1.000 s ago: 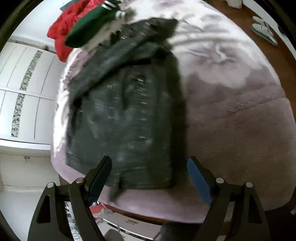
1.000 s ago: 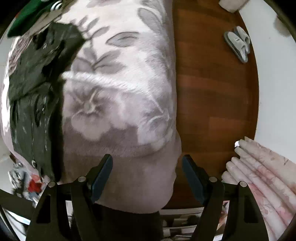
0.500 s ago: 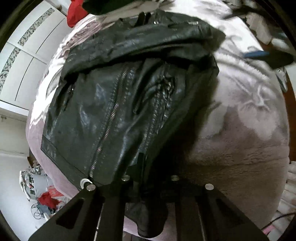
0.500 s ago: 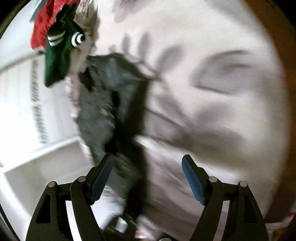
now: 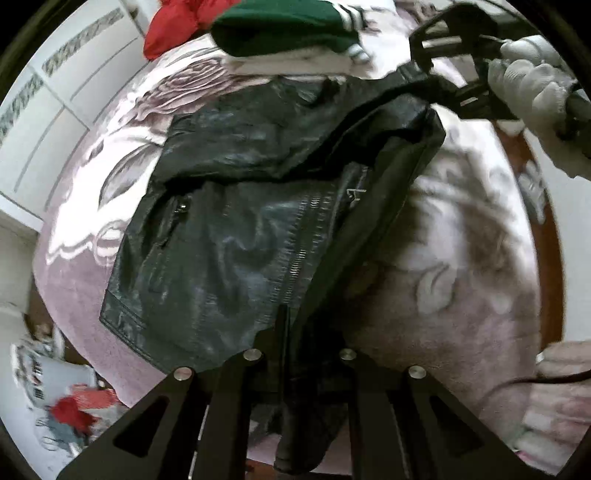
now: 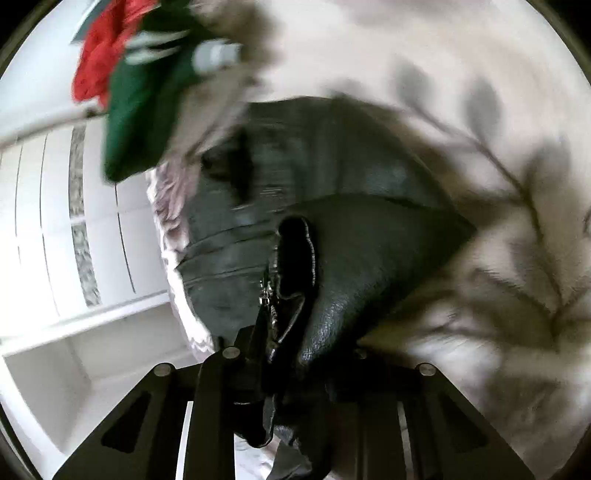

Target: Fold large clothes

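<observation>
A black leather jacket (image 5: pixel 236 236) with zips lies on a bed covered by a pale pink flowered blanket (image 5: pixel 461 266). My left gripper (image 5: pixel 295 354) is shut on the jacket's lower hem edge near me. My right gripper (image 6: pixel 291 347) is shut on the jacket (image 6: pixel 362 258) at its upper corner by the collar; it also shows in the left wrist view (image 5: pixel 436 37), held by a white-gloved hand, lifting that corner off the blanket.
A pile of red (image 5: pixel 173 26) and green (image 5: pixel 280 29) clothes lies at the far end of the bed. White cupboard doors (image 6: pixel 55 229) stand to the left. Brown wooden floor (image 5: pixel 550 229) runs along the bed's right side.
Both grippers went from open to shut on the jacket, the left first. The right gripper swung across the bed to the jacket's top corner and lifted it.
</observation>
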A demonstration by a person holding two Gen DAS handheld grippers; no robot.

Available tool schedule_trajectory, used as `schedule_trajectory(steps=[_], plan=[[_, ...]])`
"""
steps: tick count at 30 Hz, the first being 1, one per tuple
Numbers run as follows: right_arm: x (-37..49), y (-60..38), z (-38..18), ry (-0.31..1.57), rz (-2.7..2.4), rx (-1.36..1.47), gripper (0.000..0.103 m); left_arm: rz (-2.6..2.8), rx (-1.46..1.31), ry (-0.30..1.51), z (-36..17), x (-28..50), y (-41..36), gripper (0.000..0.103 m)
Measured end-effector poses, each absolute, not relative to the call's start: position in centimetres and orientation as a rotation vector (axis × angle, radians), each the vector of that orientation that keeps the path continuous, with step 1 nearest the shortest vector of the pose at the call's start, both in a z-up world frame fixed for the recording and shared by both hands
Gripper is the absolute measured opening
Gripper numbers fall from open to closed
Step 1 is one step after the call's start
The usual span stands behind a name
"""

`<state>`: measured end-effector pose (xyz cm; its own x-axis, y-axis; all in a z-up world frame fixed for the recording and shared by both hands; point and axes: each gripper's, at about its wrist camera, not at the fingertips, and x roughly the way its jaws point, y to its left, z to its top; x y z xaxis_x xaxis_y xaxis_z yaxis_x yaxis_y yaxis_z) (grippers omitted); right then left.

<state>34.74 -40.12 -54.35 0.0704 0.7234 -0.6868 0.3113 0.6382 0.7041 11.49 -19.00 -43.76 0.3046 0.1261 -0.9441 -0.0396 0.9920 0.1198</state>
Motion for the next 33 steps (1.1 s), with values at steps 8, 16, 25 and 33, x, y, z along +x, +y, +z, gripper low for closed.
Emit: schedule_trajectory(steps=[8,16,25,33], plan=[[40.8,-21.0,-46.7,1.561,0.427,0.532,0.023,0.148,-0.262,1.261,-41.8,13.2,-5.5,0.008],[44.8,-3.4,-54.8,1.734,0.350,0.258,0.025,0.230,-0.518,1.348,-50.9,14.9,8.3,0.009],[45.5,-6.3,-52.3,1.709,0.695,0.720,0.067,0.118,-0.798,1.372,-52.0,11.8,12.3,0.028],[46.1,-3.0,-55.2,1.708,0.609,0.426,0.018,0.199,-0.606,1.367,-48.6,14.0,12.9,0.076]])
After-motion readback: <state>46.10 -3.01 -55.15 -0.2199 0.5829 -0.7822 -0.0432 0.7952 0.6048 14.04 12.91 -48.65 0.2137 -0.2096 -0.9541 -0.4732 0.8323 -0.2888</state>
